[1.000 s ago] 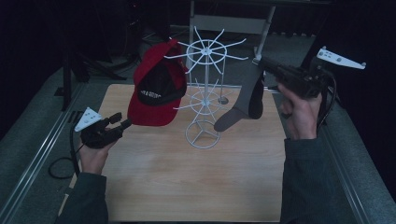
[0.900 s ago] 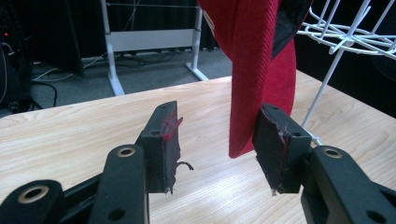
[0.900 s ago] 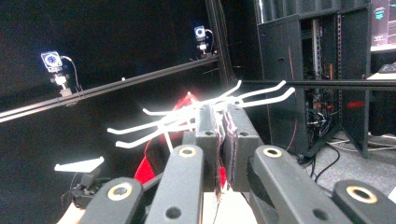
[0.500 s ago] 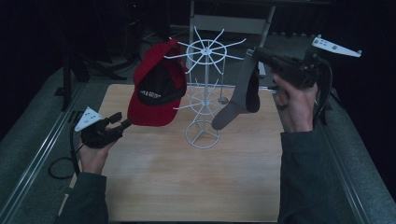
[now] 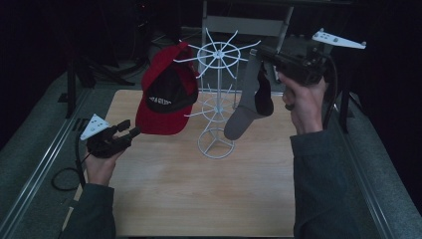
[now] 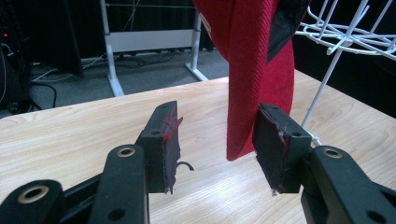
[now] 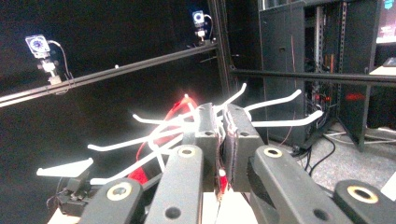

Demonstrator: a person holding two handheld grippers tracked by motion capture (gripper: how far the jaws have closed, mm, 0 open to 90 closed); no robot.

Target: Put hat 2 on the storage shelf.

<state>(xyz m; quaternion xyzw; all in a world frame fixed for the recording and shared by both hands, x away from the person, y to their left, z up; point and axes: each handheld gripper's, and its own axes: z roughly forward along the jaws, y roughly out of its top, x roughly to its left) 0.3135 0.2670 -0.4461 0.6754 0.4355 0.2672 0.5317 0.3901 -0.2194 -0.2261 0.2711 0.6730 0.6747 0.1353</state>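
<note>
The right hand-held gripper point(image 5: 263, 56) was clamped on a grey sock point(image 5: 245, 110) beside the white rack point(image 5: 215, 94); the left hand-held gripper point(image 5: 130, 128), jaws apart, sat by the red cap point(image 5: 164, 94) above the counter point(image 5: 199, 194).

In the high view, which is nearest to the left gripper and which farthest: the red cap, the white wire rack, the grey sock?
From the left gripper:
1. Red cap, just beside it, hanging on the rack's left.
2. White wire rack, table centre.
3. Grey sock, right of the rack, held by the right gripper.

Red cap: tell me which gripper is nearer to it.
Left. The left gripper sits open just below the red cap, its brim between the jaws. The right gripper holds a grey sock beyond the rack.
</note>
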